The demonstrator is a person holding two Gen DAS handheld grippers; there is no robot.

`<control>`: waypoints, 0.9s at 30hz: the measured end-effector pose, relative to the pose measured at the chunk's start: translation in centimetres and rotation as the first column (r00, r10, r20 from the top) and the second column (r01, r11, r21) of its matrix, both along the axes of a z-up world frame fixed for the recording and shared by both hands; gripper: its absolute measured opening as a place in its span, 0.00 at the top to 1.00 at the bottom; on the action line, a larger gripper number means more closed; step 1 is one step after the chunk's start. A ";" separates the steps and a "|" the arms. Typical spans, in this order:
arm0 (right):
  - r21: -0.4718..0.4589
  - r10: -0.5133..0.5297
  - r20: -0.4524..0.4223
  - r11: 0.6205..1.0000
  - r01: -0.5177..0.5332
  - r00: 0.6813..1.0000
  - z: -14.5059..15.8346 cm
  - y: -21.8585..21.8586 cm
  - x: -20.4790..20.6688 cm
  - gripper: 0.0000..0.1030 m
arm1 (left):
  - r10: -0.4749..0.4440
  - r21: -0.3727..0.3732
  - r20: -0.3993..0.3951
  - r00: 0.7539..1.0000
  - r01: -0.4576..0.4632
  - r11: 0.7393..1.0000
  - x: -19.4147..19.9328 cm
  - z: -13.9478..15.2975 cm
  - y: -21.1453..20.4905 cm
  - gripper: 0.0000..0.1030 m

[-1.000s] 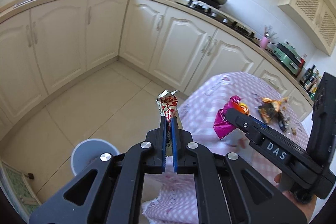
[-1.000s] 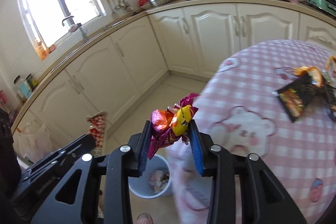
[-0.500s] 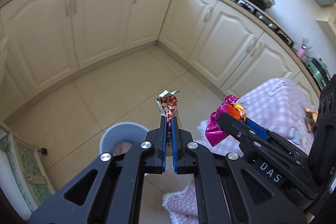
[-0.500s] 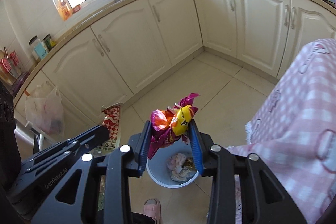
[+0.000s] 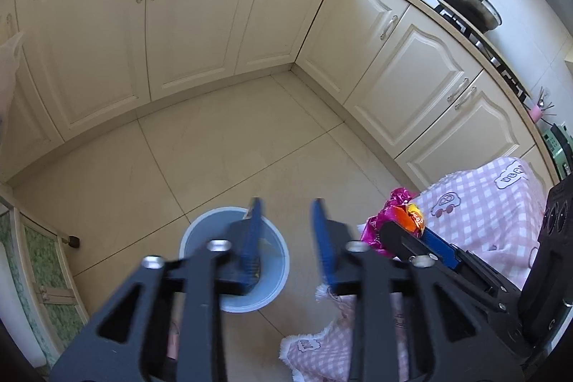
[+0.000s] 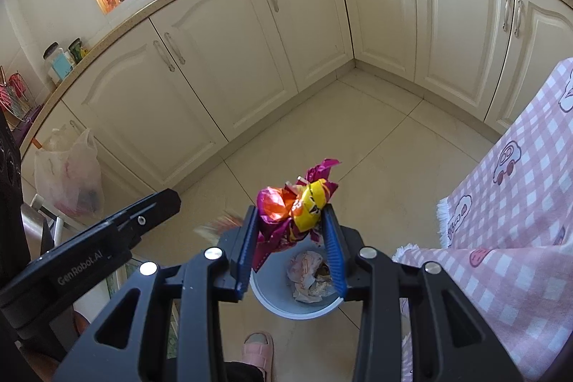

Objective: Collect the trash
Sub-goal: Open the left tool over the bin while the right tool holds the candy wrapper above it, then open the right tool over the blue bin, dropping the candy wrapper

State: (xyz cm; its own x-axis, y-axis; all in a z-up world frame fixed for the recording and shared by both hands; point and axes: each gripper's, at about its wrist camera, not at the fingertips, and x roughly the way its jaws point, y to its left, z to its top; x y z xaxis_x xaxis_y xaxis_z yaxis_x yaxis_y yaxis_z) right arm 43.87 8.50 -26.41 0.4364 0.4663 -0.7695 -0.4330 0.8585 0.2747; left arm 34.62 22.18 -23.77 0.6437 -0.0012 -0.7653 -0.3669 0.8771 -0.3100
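Note:
My left gripper (image 5: 286, 206) is open and empty above a pale blue trash bin (image 5: 200, 231) on the floor. The bin also shows in the right wrist view (image 6: 283, 305), with crumpled wrappers (image 6: 308, 274) inside. A blurred red-and-white wrapper (image 6: 218, 224) is in the air below the left gripper's tip. My right gripper (image 6: 292, 213) is shut on a crumpled magenta, orange and yellow wrapper (image 6: 297, 203), held above the bin. That wrapper also shows in the left wrist view (image 5: 394, 217).
A table with a pink checked cloth (image 6: 519, 203) stands right of the bin. Cream cabinets (image 5: 200, 24) line the far walls. A filled plastic bag (image 6: 68, 174) hangs at the left. A foot in a pink slipper (image 6: 258, 346) is near the bin.
My left gripper has opened and let go of the red-and-white wrapper, which is falling. Both grippers have moved over the bin. The right gripper still holds its wrapper.

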 end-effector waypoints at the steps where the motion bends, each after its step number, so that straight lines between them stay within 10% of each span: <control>1: -0.001 0.001 -0.002 1.000 -0.001 1.000 -0.1 0.1 0.0 0.66 | 0.003 0.002 0.000 1.000 -0.003 1.000 0.0 0.0 0.0 0.66; 27: 0.043 0.059 0.037 0.997 -0.060 0.998 0.8 3.4 0.1 0.59 | 0.091 0.022 0.023 0.996 -0.091 0.996 -2.6 1.5 2.6 0.61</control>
State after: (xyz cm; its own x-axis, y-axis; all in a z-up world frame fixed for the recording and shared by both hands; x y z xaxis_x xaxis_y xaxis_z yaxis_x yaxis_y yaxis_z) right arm 43.94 11.85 -25.61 0.4336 0.5257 -0.7319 -0.4933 0.8182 0.2955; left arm 32.04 24.83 -22.22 0.6569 0.0752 -0.7502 -0.4389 0.8472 -0.2994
